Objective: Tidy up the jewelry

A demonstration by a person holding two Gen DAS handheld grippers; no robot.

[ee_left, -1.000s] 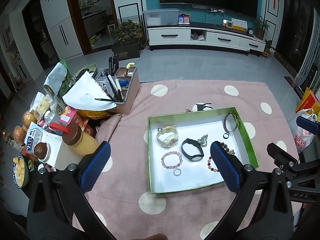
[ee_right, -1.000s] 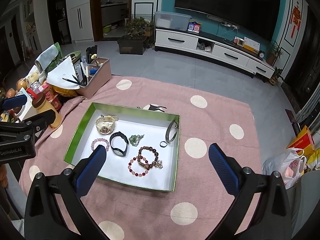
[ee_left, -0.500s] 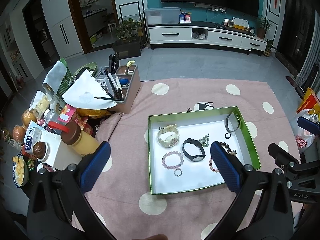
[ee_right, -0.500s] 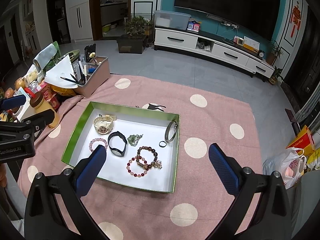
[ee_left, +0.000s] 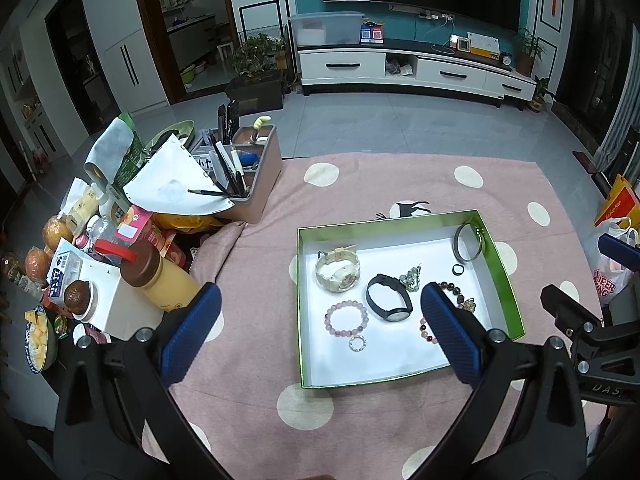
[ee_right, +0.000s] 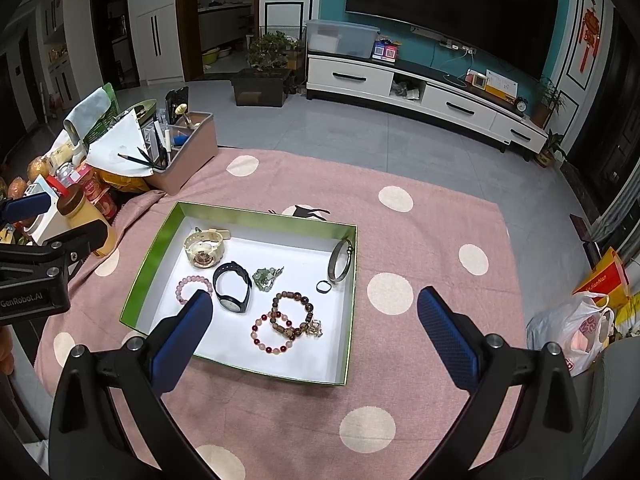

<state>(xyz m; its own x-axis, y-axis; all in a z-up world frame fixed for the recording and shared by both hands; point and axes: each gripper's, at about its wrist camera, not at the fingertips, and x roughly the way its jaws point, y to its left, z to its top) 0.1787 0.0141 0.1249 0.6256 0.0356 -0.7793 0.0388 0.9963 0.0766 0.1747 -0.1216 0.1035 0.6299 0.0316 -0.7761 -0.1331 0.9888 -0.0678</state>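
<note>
A green-walled box point(ee_left: 502, 268) point(ee_right: 154, 246) with a white floor lies on the pink dotted cloth. In it are a cream watch point(ee_left: 337, 270) point(ee_right: 204, 247), a black watch point(ee_left: 389, 300) point(ee_right: 232, 286), a pink bead bracelet point(ee_left: 346, 318) point(ee_right: 188, 286), a small ring point(ee_left: 357, 343), a metal bangle point(ee_left: 467, 242) point(ee_right: 341, 261), a black ring point(ee_right: 323, 287), a green charm point(ee_right: 266, 277) and red and brown bead bracelets point(ee_right: 284, 324). My left gripper point(ee_left: 320, 328) and right gripper point(ee_right: 314, 330) hover above the box, both open and empty.
A pink organizer with pens point(ee_left: 244, 172) and paper stands at the cloth's far left corner. Bottles, snacks and fruit point(ee_left: 100, 264) crowd the left side. A plastic bag point(ee_right: 576, 330) lies on the right. The cloth point(ee_right: 420, 240) stretches right of the box.
Both views have shifted slightly; the box sits a little nearer in the right wrist view. Both grippers stay open and nothing in the box has moved.
</note>
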